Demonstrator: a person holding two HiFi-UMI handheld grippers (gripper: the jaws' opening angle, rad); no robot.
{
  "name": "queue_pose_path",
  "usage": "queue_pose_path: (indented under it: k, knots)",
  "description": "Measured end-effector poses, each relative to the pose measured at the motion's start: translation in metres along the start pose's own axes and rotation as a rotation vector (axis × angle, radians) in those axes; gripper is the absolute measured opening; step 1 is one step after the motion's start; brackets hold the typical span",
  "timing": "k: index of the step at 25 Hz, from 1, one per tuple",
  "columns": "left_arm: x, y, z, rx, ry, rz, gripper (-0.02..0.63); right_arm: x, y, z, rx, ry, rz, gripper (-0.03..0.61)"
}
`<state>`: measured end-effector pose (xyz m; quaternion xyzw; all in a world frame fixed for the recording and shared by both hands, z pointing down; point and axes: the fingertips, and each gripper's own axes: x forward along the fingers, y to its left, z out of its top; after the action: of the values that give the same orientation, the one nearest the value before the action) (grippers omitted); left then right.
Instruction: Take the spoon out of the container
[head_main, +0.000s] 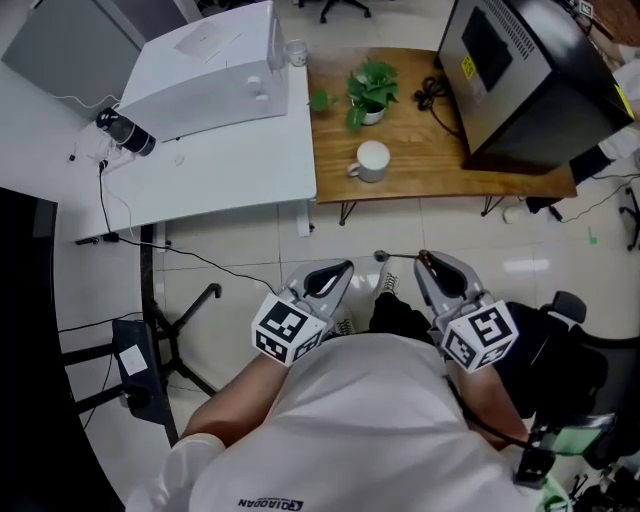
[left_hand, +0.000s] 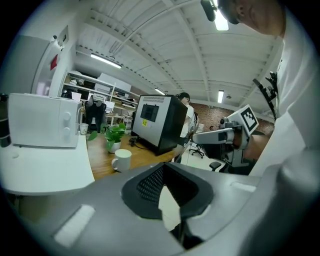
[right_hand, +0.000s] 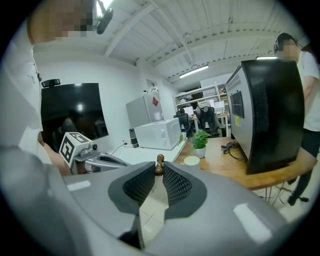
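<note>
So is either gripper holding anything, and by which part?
The right gripper pinches the spoon by its brown end, at the jaw tips. The left gripper holds nothing.

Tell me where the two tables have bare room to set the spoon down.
Wooden table: bare between the mug and the black box, and along its front edge. White table: bare front strip before the white appliance. Crowded at the back around the plant and cable.

A white microwave oven (head_main: 200, 75) sat on a white table (head_main: 240, 160). The brown wooden table (head_main: 420, 150) beside it bore a green potted plant (head_main: 372, 88) and a large black appliance (head_main: 530, 80).
</note>
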<state>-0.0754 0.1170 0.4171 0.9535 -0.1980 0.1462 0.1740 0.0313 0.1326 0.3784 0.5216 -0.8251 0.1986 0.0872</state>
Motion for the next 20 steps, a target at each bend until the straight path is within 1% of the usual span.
queue_pose_path:
  k: [3,7,11,12,17,20]
  knots:
    - [-0.006,-0.008,-0.003,-0.001,-0.005,-0.002,0.005,-0.009,0.006,-0.008,-0.004,0.010,-0.003,0.055]
    - [-0.007,-0.007,-0.003,-0.020,-0.013,0.031,0.005,-0.015,0.003,-0.010,-0.021,0.018,0.010,0.055]
    - [-0.003,-0.007,0.002,-0.121,-0.044,0.048,0.005,-0.020,-0.001,-0.006,-0.047,0.035,0.029,0.055]
    - [-0.001,-0.008,0.003,-0.135,-0.050,0.051,0.005,-0.021,-0.002,-0.006,-0.051,0.039,0.035,0.055]
    - [0.011,-0.015,0.011,-0.120,-0.070,0.068,0.005,-0.024,-0.011,-0.010,-0.048,0.057,0.065,0.055]
    - [0.012,-0.019,0.011,-0.108,-0.065,0.070,0.005,-0.022,-0.012,-0.013,-0.044,0.069,0.084,0.055]
